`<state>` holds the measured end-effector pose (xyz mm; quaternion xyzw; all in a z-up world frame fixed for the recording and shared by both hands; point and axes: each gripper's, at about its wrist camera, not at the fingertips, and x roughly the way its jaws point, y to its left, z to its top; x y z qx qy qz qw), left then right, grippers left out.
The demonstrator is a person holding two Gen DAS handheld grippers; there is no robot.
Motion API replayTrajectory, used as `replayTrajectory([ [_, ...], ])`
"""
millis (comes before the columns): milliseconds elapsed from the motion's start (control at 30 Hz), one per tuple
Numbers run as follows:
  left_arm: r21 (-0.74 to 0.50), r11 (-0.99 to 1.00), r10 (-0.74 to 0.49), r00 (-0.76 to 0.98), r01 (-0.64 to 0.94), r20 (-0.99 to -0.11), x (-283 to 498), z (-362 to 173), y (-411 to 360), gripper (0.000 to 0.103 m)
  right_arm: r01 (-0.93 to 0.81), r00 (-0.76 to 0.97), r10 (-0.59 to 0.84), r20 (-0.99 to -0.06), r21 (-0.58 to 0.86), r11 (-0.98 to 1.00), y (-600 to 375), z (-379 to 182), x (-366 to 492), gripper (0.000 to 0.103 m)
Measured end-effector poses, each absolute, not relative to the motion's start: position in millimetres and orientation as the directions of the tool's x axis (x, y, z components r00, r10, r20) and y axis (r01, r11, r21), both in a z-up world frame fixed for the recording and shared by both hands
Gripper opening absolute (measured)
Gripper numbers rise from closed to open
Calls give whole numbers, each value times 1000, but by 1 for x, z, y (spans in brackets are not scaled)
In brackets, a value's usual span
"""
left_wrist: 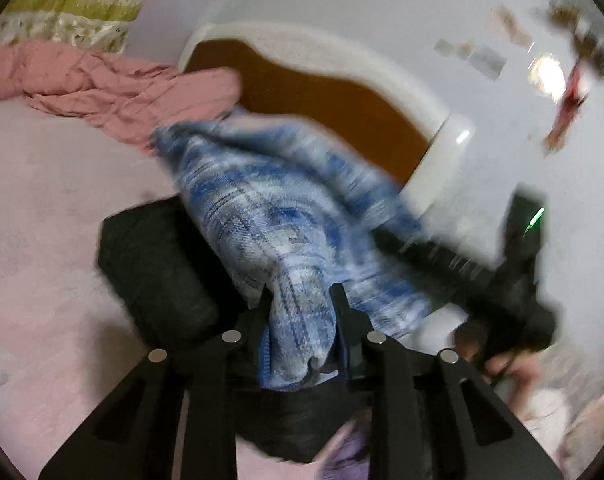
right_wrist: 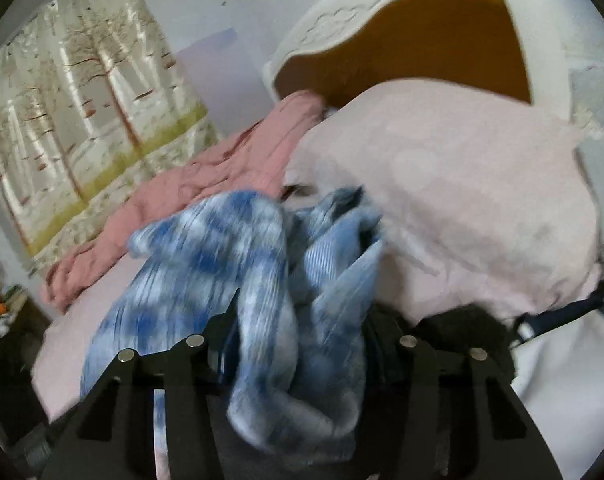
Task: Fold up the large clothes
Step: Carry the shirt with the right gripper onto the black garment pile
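Observation:
A blue and white plaid garment hangs bunched above the pink bed. In the left wrist view my left gripper is shut on a fold of it, and the cloth fills the gap between the fingers. In the right wrist view the same plaid garment drapes through my right gripper, whose jaws stand wider on a thick wad of the fabric. Both views are blurred by motion. The fingertips of the right gripper are mostly buried in cloth.
A black garment lies on the bed under the plaid one. A crumpled pink garment lies further back. A pale pink pillow leans on the white and brown headboard. A hand shows at right. A tree-print curtain hangs left.

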<state>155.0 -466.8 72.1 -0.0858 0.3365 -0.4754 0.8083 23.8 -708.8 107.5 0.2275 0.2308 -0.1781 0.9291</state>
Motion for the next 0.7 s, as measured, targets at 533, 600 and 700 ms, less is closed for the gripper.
replayTrajectory([
  [533,-210,650,-738,542,730,-402,141,76,-416,81,528,777,-469,-420,28,849,-649,134,3,80],
  [600,-206,662,-727,551,720,-411,145,81,-421,81,477,810,-445,-381,-11,879,-635,149,6,80],
  [700,-248,649,-732,502,719,-460,157,74,-440,81,337,828,-299,-475,-7,942,-624,170,33,64],
])
